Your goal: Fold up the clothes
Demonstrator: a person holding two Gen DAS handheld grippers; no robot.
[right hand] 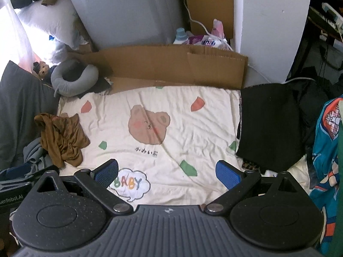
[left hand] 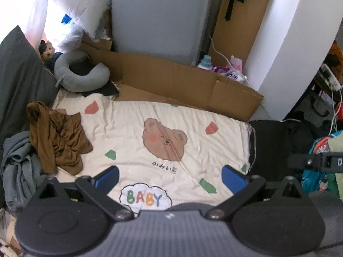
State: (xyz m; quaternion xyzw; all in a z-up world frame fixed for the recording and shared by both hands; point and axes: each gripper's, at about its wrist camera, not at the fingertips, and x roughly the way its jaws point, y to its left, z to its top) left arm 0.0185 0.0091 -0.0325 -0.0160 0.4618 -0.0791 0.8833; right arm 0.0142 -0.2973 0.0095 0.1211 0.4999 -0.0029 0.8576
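Two grippers are recorded. The left gripper [left hand: 170,178] is held above the near edge of a cream blanket [left hand: 133,132], level and pointed across it; its two blue-padded fingers [left hand: 108,177] are spread wide and nothing is held between them. The right gripper [right hand: 167,172] is held alongside in like pose, fingers [right hand: 228,174] likewise wide apart and empty; part of its body is seen at the right edge of the left wrist view.

One cream blanket is laid flat, printed with one bear face [right hand: 149,125], one "BABY" cloud [right hand: 130,185] and several red and green patches.

Clothes counted: one brown garment [left hand: 57,139], crumpled at the blanket's left edge and apart from both grippers; one grey-blue garment [left hand: 19,167], heaped just beside and partly under it; one black garment [right hand: 270,126], laid flat over the blanket's right edge.

Other items: one grey neck pillow [right hand: 74,78] at the far left corner, one small plush toy [right hand: 41,70] beside it, one flattened cardboard sheet [right hand: 175,68] along the far edge, one dark pillow [left hand: 19,81] at the left.
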